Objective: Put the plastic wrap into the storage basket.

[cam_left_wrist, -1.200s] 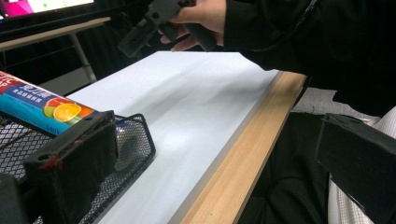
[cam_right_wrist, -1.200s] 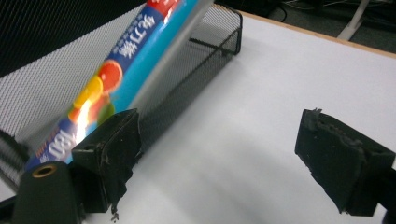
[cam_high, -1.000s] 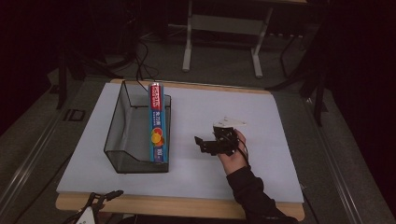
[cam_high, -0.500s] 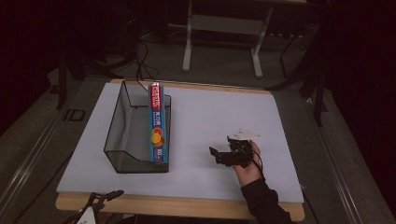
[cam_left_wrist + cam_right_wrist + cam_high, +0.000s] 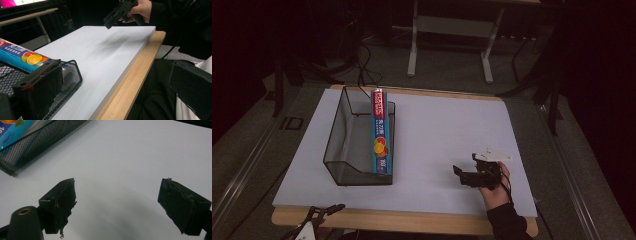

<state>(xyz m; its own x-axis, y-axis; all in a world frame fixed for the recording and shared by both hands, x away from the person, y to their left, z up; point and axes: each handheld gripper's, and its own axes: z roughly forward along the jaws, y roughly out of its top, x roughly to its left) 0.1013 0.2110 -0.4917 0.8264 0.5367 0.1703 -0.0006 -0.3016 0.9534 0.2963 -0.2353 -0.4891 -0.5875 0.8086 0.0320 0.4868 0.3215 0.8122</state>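
A black mesh basket stands on the left half of the white board. A blue wrap box with fruit print lies along its right wall. My right gripper hovers low over the board's front right, held in a hand, its jaws pointing left toward the basket. In the right gripper view its jaws are open over bare white board, with the basket and the box at top left. My left gripper sits below the table's front edge, open, beside the basket corner.
The white board lies on a wooden table whose front edge shows as a light strip. Behind the table stand a metal frame and cables on a dark floor. The person's dark-clothed lap lies under the left gripper.
The right hand and its gripper have moved right and toward the table's front edge, away from the basket, sinking a little. The left gripper, basket and box have stayed put.
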